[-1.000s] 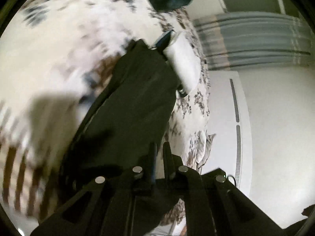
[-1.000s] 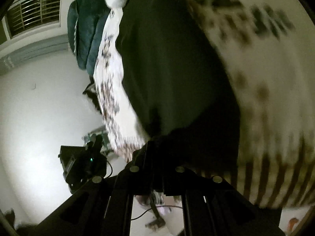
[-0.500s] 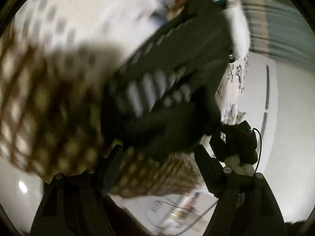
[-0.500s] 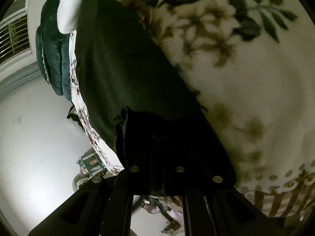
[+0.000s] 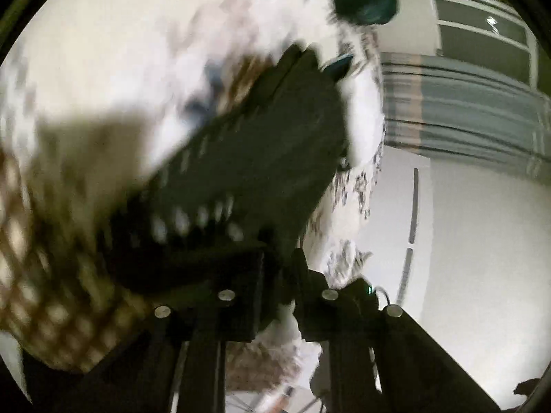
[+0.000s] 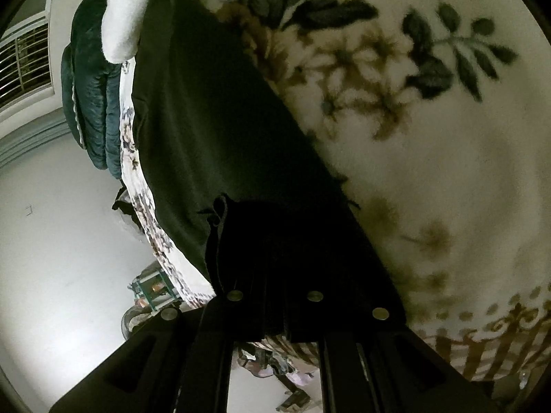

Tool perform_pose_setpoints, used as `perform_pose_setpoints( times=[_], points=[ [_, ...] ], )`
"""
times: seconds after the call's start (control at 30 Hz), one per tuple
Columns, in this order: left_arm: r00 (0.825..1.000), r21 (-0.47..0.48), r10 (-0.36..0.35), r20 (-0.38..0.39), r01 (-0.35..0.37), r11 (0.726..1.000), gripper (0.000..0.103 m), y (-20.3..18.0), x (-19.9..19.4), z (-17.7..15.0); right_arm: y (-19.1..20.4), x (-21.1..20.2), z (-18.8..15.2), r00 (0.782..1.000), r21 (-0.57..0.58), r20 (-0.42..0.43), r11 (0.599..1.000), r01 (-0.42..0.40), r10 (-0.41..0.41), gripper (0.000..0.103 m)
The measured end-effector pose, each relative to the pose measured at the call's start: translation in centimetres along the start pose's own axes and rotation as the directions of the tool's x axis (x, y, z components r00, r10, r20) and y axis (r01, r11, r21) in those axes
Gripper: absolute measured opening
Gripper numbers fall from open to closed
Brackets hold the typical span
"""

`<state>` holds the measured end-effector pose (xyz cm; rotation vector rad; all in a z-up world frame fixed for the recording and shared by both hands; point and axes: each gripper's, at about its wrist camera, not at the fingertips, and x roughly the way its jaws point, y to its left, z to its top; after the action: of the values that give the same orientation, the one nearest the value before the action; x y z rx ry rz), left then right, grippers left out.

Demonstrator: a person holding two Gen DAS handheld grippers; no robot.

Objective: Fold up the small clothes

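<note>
Your left gripper (image 5: 277, 268) and right gripper (image 6: 275, 275) both pinch the dark garment (image 6: 213, 130) at the bed's (image 6: 430, 172) edge; the fingertips are buried in cloth, and the left view is blurred.

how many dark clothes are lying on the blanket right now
1. A single dark garment lies stretched on the floral blanket, its near end bunched at the right tongs; the left tongs pinch its other end. More could be hidden beneath.
</note>
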<state>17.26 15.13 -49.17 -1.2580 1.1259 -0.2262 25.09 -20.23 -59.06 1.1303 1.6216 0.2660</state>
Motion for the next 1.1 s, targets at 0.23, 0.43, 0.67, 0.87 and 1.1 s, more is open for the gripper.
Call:
perform_pose_setpoints(
  times=[0.23, 0.43, 0.67, 0.87, 1.1],
  points=[
    [0.983, 0.264, 0.184, -0.024, -0.172, 0.949, 0.075, -2.0, 1.8, 3.6, -0.5, 0.1, 0.4, 1.000, 0.004, -0.007, 1.000, 0.004, -0.004, 0.013],
    [0.903, 0.578, 0.413, -0.120, -0.275, 0.768, 0.075, -3.6, 8.1, 3.1, 0.7, -0.5, 0.5, 0.997, -0.106, -0.001, 0.991, 0.081, -0.082, 0.055],
    [0.850, 0.691, 0.481, -0.216, -0.216, 0.690, 0.077, -4.0, 11.9, 0.4, 3.7, -1.9, -0.2, 0.978, -0.297, 0.086, 0.932, 0.208, -0.191, 0.075],
    [0.851, 0.728, 0.499, -0.166, -0.235, 0.644, 0.043, -3.5, 13.6, -0.6, 4.5, -0.6, -0.2, 0.971, -0.404, 0.072, 0.884, 0.236, -0.227, 0.076],
    [0.892, 0.716, 0.446, -0.069, -0.267, 0.644, 0.009, -5.8, 11.5, 0.0, 5.9, 0.7, -0.1, 0.949, -0.479, 0.177, 0.820, 0.314, -0.260, 0.006]
  ],
)
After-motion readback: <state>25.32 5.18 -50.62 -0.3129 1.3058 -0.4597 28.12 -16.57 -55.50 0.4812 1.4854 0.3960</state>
